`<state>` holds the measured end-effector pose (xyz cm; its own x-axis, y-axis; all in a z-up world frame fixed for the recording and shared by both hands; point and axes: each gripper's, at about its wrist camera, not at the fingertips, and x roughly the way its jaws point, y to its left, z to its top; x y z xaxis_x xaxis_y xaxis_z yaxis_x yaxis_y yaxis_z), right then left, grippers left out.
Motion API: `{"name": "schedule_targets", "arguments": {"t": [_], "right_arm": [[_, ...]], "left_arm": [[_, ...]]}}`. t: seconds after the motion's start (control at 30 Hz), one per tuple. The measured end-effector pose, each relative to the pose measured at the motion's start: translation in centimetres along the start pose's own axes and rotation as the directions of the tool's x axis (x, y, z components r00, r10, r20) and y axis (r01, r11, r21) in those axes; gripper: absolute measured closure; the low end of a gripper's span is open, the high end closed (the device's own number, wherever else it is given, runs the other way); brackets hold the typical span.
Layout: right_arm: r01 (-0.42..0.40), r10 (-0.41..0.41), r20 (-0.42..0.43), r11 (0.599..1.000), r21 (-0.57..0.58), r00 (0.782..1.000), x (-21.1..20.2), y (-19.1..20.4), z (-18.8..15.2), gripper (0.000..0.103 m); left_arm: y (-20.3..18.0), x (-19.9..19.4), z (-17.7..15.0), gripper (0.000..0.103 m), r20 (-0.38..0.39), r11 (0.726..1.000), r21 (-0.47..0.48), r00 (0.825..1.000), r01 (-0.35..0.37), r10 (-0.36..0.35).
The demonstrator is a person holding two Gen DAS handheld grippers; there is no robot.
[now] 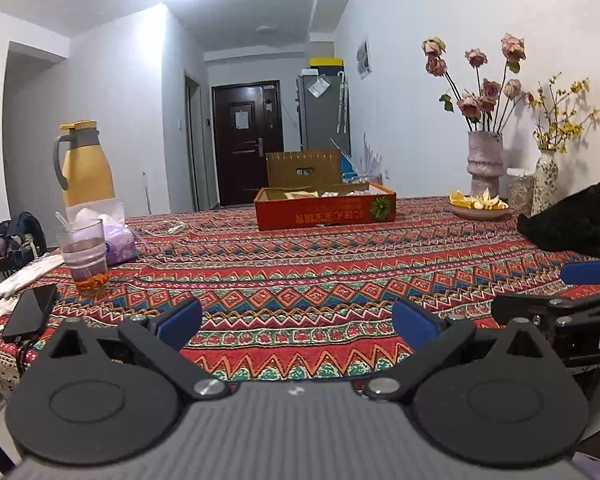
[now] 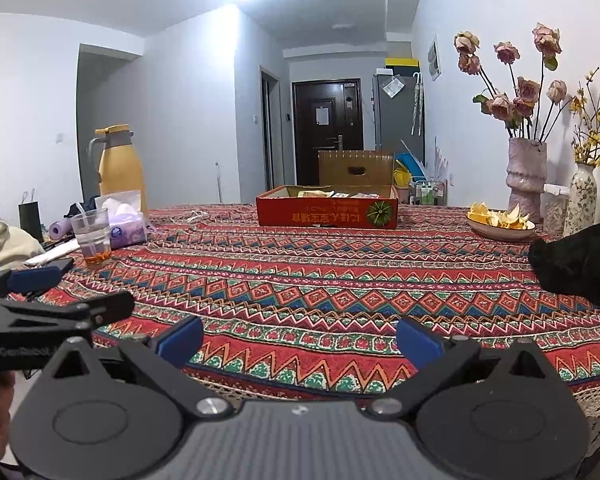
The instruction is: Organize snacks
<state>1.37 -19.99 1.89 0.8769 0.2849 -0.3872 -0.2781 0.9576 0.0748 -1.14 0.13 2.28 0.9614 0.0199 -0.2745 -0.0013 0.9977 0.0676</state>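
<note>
Only rightward: cream garment (image 2: 2, 240)

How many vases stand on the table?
2: a pink vase holding roses at the far right, and a floral vase with yellow sprigs just right of it. None seems hidden.

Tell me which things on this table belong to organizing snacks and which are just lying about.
Part of the job:
- red cardboard box holding packets
- left gripper, jaws open
- right gripper, jaws open

Just lying about:
- yellow thermos jug
- clear glass tumbler
- purple tissue pack
- dish of orange peel
- pink ceramic vase of dried roses
</note>
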Motion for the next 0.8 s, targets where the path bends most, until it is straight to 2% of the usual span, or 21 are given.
{"name": "schedule_targets", "arguments": {"t": [0.43, 0.8], "right_arm": [[-0.007, 0.007, -0.007, 1.0, -0.001, 1.0, 0.13, 0.12, 0.29, 0.0], [-0.002, 0.002, -0.003, 1.0, -0.005, 1.0, 0.04, 0.14, 0.22, 0.0]], "left_arm": [[0.23, -0.39, 0.32, 0.0, 0.024, 1.0, 0.001, 1.0, 0.001, -0.001], [0.39, -0.19, 0.26, 0.0, 0.013, 1.0, -0.001, 1.0, 0.008, -0.008]]}}
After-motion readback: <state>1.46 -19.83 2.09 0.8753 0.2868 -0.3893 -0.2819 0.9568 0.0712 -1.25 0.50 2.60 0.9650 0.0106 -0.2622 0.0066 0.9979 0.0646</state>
